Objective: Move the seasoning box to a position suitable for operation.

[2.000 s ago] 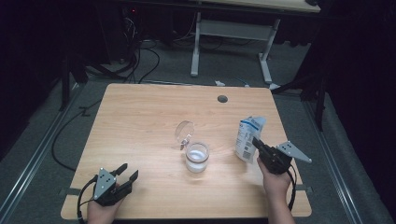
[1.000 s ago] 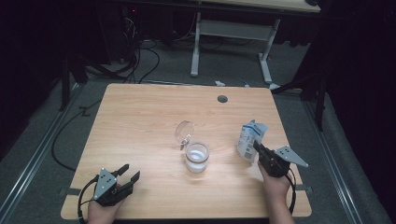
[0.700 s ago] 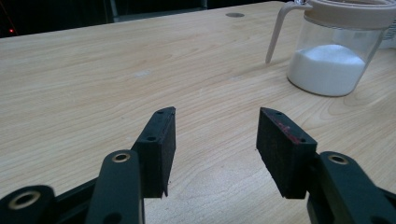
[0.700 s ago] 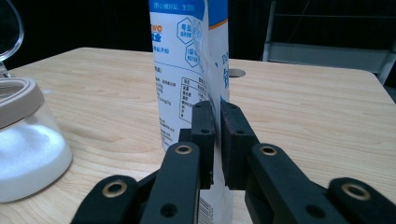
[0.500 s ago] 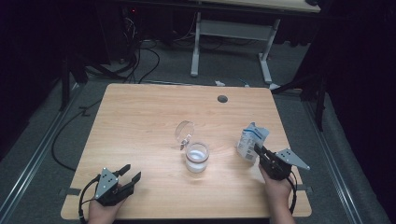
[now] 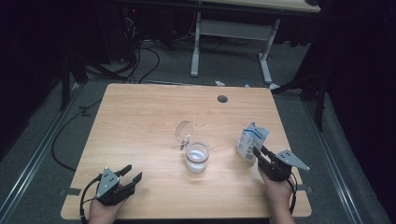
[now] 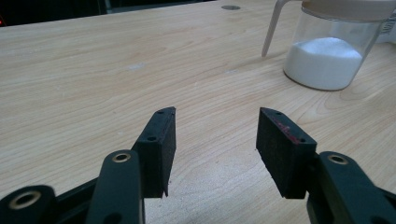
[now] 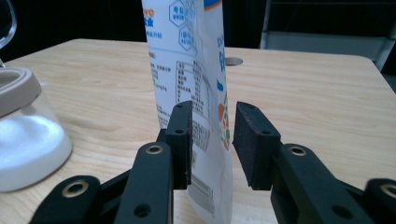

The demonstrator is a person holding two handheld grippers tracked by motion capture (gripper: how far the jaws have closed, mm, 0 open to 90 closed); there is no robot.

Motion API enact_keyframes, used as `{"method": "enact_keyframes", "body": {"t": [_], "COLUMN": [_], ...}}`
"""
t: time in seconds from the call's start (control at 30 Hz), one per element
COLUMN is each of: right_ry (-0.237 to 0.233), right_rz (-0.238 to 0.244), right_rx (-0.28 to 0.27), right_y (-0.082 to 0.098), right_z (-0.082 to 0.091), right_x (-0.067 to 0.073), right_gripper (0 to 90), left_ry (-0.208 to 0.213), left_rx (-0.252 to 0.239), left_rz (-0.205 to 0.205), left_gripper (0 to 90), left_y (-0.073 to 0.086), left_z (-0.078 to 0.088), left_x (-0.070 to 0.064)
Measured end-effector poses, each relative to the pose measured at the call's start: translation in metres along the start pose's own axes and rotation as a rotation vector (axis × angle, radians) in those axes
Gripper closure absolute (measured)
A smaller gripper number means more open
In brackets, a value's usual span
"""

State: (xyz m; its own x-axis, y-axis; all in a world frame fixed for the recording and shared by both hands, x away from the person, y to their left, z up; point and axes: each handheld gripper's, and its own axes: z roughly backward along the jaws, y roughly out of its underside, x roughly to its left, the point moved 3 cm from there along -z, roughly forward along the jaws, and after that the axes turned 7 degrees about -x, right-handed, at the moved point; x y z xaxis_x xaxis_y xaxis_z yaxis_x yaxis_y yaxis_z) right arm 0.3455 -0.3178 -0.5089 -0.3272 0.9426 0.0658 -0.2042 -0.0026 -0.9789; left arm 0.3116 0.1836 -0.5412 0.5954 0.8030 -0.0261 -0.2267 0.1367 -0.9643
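A white and blue printed pouch stands upright on the wooden table at the right. My right gripper is at its base, and its jaws have just been opening. The pouch is still between the pads, with a gap at the right pad. Mid-table stands a glass jar holding white powder, its hinged lid flipped up behind it. My left gripper rests open near the front left edge, with nothing between its pads.
A round cable hole sits near the table's far edge. Beyond the table are a white desk frame and cables on a grey floor. Bare wood lies between my left gripper and the jar.
The pouch has come down slightly and now stands on the table. My right gripper's jaws have parted from it. The left gripper has stayed put.
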Motion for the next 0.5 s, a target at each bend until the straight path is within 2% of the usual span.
{"method": "enact_keyframes", "body": {"t": [0.3, 0.5], "right_ry": [0.028, 0.036], "right_rz": [0.017, 0.026], "right_rx": [0.035, 0.061], "right_y": [0.007, 0.014], "right_z": [0.012, 0.018], "right_x": [0.000, 0.002], "right_gripper": [66.3, 65.2], "left_ry": [0.021, 0.017], "left_rx": [0.014, 0.027], "left_rz": [0.023, 0.010], "left_gripper": [48.1, 47.9], "left_y": [-0.001, -0.003], "left_z": [-0.005, -0.011], "left_x": [-0.002, -0.005]}}
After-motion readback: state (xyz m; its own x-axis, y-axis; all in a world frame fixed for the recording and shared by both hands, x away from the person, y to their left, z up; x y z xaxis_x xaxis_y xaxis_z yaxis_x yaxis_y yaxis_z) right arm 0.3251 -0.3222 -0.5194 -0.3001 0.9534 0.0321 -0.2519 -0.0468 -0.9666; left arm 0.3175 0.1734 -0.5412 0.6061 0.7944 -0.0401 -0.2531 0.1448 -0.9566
